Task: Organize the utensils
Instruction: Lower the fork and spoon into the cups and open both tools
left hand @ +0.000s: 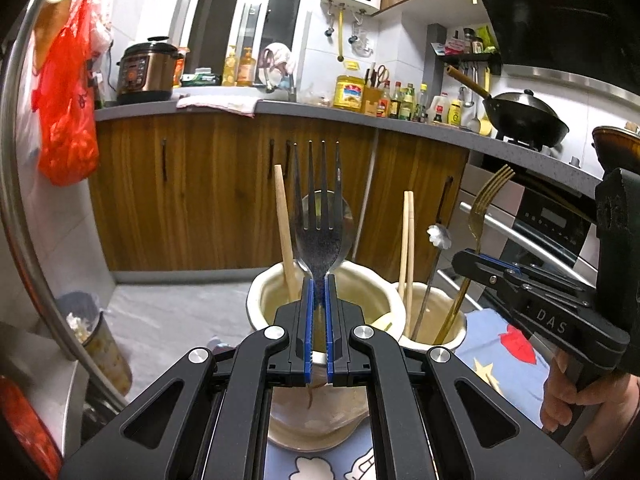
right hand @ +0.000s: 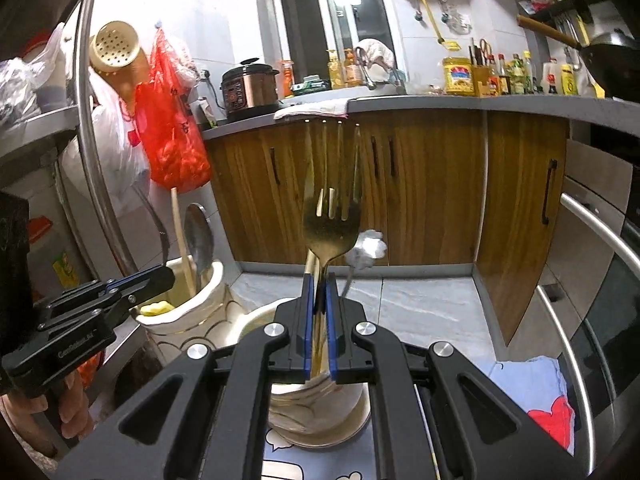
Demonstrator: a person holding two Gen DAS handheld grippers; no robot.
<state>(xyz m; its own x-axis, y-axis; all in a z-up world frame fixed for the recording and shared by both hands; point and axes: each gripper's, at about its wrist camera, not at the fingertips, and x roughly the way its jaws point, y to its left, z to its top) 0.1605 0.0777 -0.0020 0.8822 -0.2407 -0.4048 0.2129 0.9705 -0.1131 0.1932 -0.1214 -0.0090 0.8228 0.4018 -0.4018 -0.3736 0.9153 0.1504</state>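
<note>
Left wrist view: right claw (left hand: pixel 460 258) reads "DAS".

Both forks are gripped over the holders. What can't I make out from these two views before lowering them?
- Dark fork handle: left wrist view, hidden between the left gripper pads.
- Left holder bottom: left view, blocked by gripper body.
- Gold fork lower handle: right wrist view, covered by the right gripper.
- Right holder contents: right view, behind the gripper.
</note>
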